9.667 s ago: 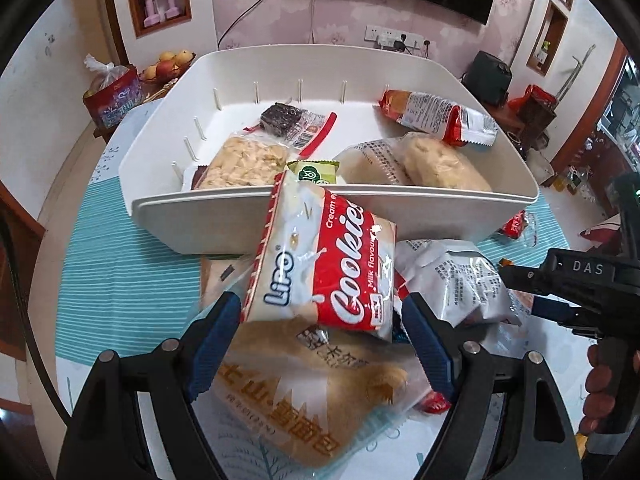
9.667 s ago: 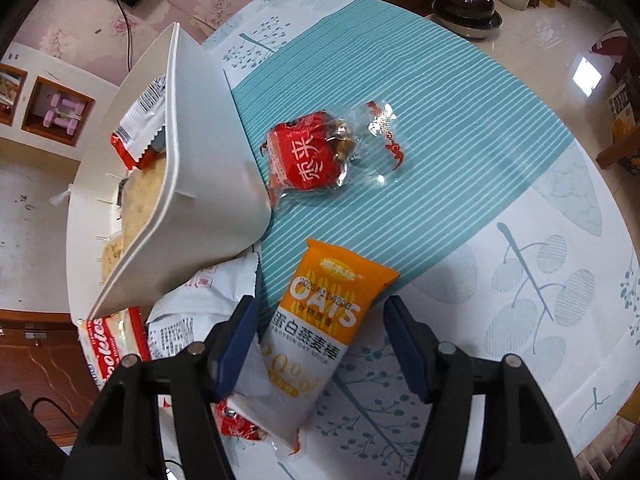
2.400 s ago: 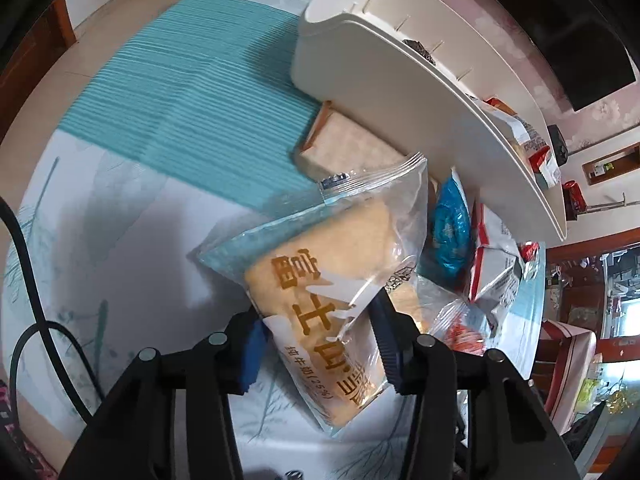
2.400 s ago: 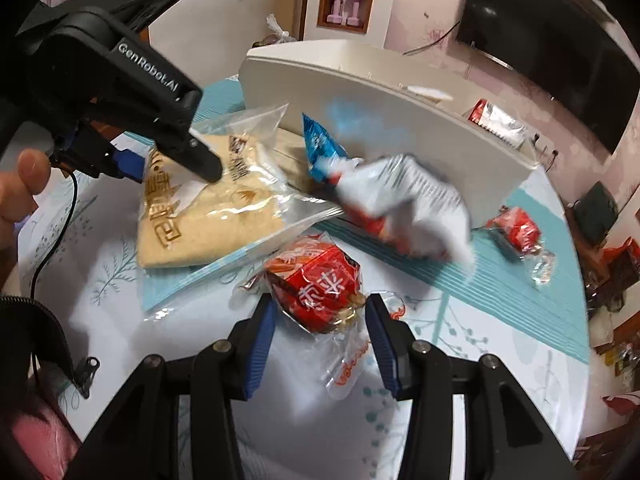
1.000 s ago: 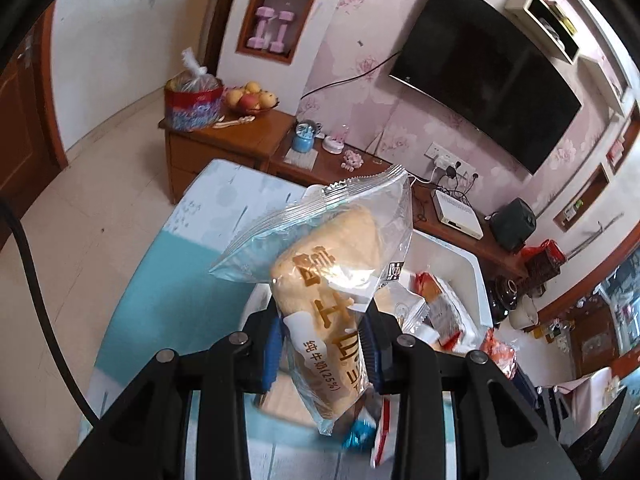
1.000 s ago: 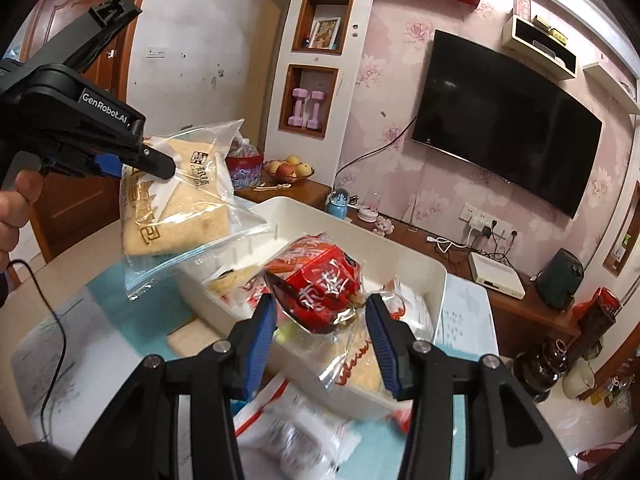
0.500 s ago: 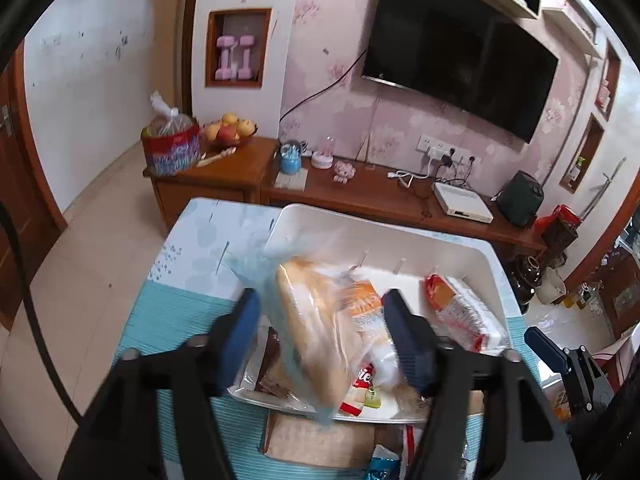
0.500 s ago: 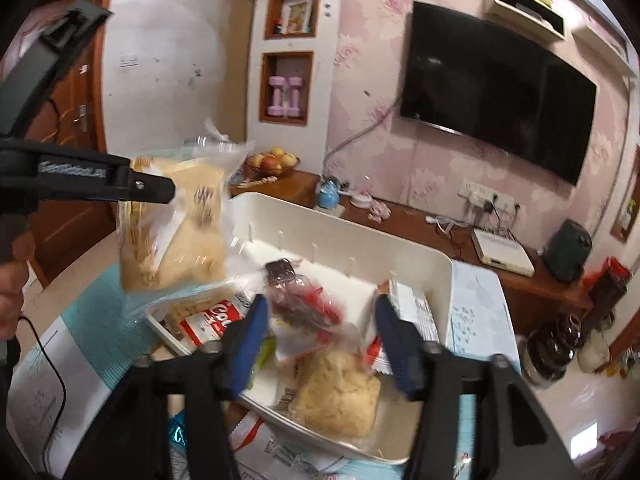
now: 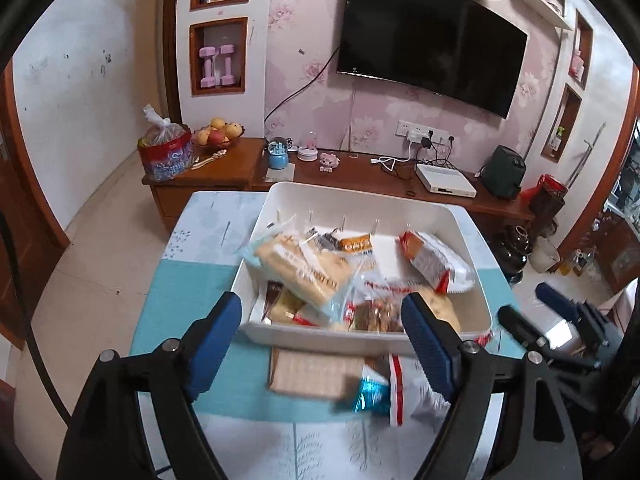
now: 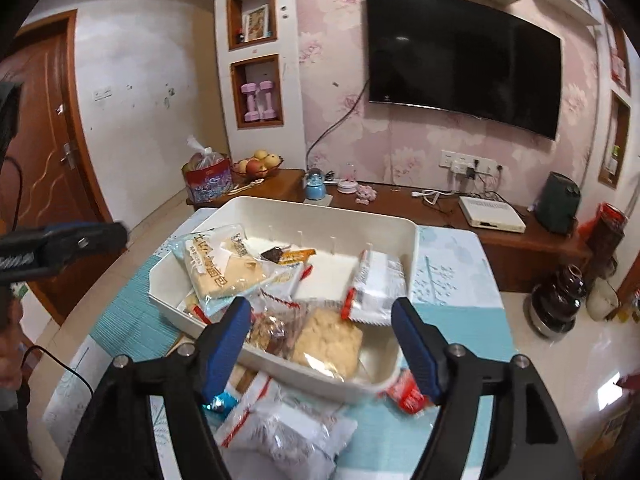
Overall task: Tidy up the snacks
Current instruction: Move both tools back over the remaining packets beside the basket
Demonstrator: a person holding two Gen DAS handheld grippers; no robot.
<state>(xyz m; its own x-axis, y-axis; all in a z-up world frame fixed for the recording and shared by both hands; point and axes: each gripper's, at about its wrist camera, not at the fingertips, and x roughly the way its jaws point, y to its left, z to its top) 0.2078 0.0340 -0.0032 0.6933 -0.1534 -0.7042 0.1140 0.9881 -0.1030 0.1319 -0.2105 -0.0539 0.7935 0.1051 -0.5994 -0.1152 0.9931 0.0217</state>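
Overhead, both claws, left [image 9: 322,330] & right [image 10: 322,338], gape empty above white bin [image 9: 466,220] on teal-striped bench [image 9: 180,292]; pink floral wall w/ TV [image 9: 432,38]; labels unreadable.

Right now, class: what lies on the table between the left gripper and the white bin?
In the left wrist view, between left gripper and white bin: a flat cracker packet, beside a blue wrapper.

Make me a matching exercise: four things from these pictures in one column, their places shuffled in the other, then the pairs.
1. clear-wrapped bread loaf packet
2. blue foil snack packet
3. pink dumbbells
4. open left gripper

A. wall niche
B. above the bin's near rim
C. table, outside the white plastic bin
D. inside the bin, left part

Pairs: 1-D, 2-C, 3-A, 4-B
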